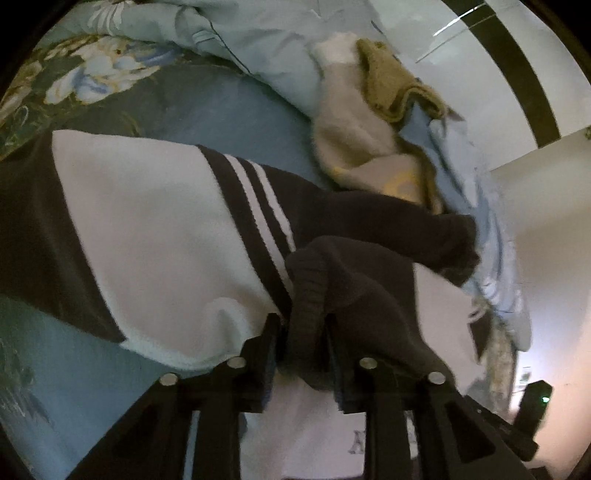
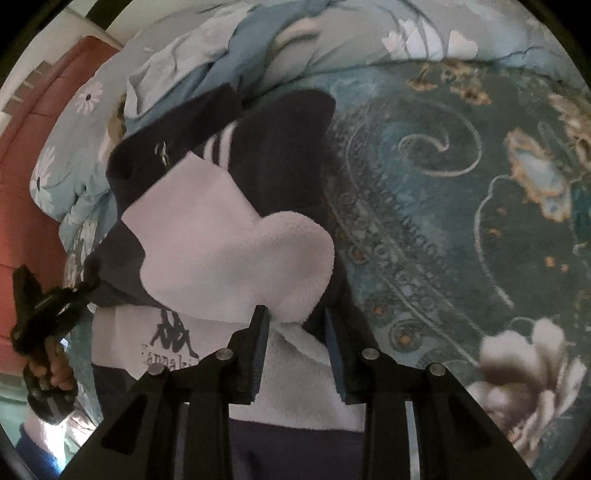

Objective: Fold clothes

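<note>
2 wrist views look down on a bed (image 2: 461, 192) spread with a teal floral cover, a pale blue quilt (image 1: 258, 33) bunched at its far side. On it lies the white-and-navy fleece top (image 1: 147, 221), its sleeve marked with 2 white stripes. Only the left view shows the olive and cream clothes (image 1: 369, 122) heaped beyond and pale flooring; only the right shows a red cabinet (image 2: 33, 177) and the top's chest logo. Left gripper (image 1: 301, 332) has the dark ribbed cuff (image 1: 310, 295) between its fingers. Right gripper (image 2: 295, 321) stands apart over white fleece, gripping nothing.
</note>
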### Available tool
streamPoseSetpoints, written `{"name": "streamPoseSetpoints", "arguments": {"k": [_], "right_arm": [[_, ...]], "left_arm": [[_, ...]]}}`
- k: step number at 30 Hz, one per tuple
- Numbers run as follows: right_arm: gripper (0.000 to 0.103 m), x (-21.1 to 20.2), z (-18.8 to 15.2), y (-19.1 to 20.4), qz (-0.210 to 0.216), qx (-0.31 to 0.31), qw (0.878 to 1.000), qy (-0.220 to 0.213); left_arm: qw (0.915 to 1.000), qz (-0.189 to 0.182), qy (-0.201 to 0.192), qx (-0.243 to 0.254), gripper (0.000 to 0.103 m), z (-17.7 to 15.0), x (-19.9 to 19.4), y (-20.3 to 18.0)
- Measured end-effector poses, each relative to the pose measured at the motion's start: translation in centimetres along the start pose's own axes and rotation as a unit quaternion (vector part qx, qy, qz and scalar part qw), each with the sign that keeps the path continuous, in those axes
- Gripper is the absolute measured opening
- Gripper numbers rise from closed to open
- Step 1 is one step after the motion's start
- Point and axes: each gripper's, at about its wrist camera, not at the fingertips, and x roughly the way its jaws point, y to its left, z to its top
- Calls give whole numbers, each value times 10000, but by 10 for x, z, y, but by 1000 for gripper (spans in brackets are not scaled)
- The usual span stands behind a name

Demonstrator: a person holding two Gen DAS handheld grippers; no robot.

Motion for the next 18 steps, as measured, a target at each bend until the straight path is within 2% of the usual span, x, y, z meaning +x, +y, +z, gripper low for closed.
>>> {"name": "streamPoseSetpoints", "arguments": {"k": [2, 4, 6, 8, 10, 12, 14, 15, 18], "right_arm": [[32, -16, -4, 6, 15, -11, 9998, -194], [32, -29, -11, 12, 102, 23, 9993, -347], [32, -37, -17, 15, 118, 50, 9989, -445], [32, -42, -26, 21, 132, 101, 9986, -507], [32, -45, -34, 26, 166, 167, 9985, -504], [32, -46, -39, 28, 169, 193, 9984, -498], [32, -46, -44, 31, 186, 230, 9984, -482], [32, -47, -46, 34, 175, 244, 9984, -475], [32, -53, -49, 39, 70, 253, 9985, -482]], "left_arm": [[9997, -206, -114, -105, 40, -2, -19, 8], [9987, -375, -254, -235, 53, -4, -38, 17], [9964, -265, -582, -559, 57, -8, -63, 43], [9899, 26, -954, -1045, 57, -12, -88, 79], [9791, 244, -1207, -1619, 59, -15, -108, 120], [9638, 412, -1455, -2197, 59, -17, -127, 159], [9453, 281, -1673, -2787, 61, -15, -137, 194], [9414, 256, -1683, -2913, 64, -12, -136, 201], [9304, 75, -1639, -3277, 65, -1, -127, 221]]}}
